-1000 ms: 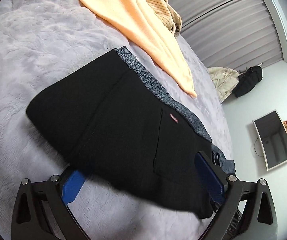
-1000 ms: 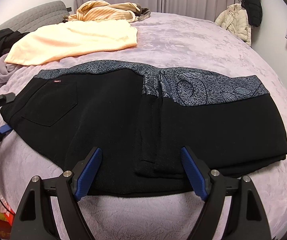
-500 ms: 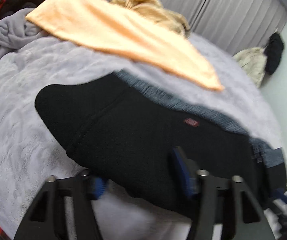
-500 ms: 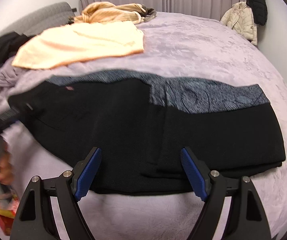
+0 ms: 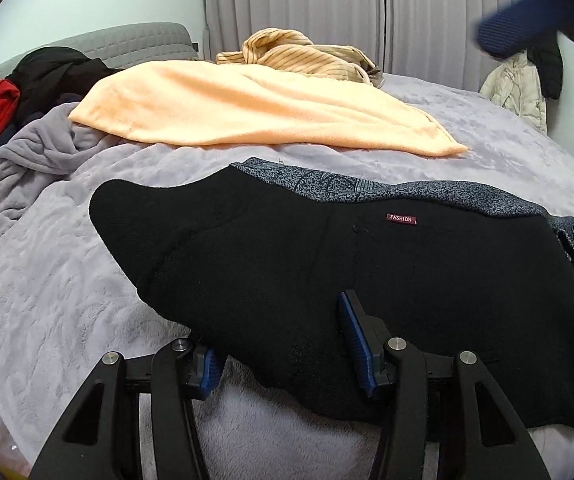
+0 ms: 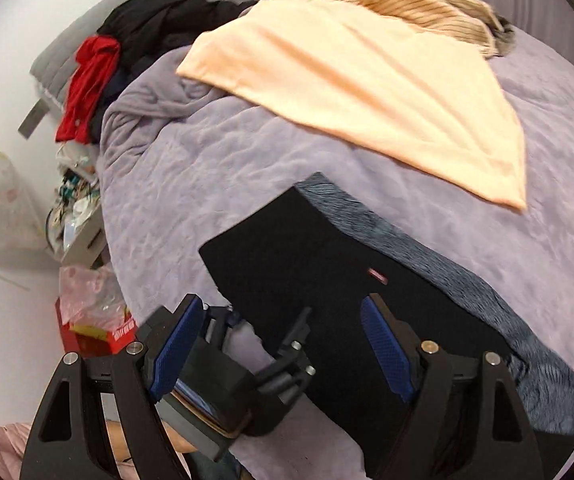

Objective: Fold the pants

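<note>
The black pants [image 5: 327, 256] with a grey patterned waistband [image 5: 427, 194] lie folded on the lilac bed cover [image 5: 47, 280]. My left gripper [image 5: 283, 344] is open at the pants' near edge, one blue pad on top of the cloth, the other partly under the hem. My right gripper [image 6: 287, 352] is open, above the pants [image 6: 307, 264] and over the left gripper's body [image 6: 255, 376]. One right pad shows blurred at the top right of the left wrist view [image 5: 527, 20].
A peach towel [image 5: 255, 112] and a striped tan garment [image 5: 299, 54] lie behind the pants. Black and red clothes [image 6: 99, 60] pile by the grey headboard. A red box [image 6: 99, 332] and clutter sit beside the bed. Jackets [image 5: 527, 80] hang at the right.
The left gripper swung round to face the headboard and narrowed at the pants' near edge. The right gripper moved left and tilted, now hovering over the left gripper.
</note>
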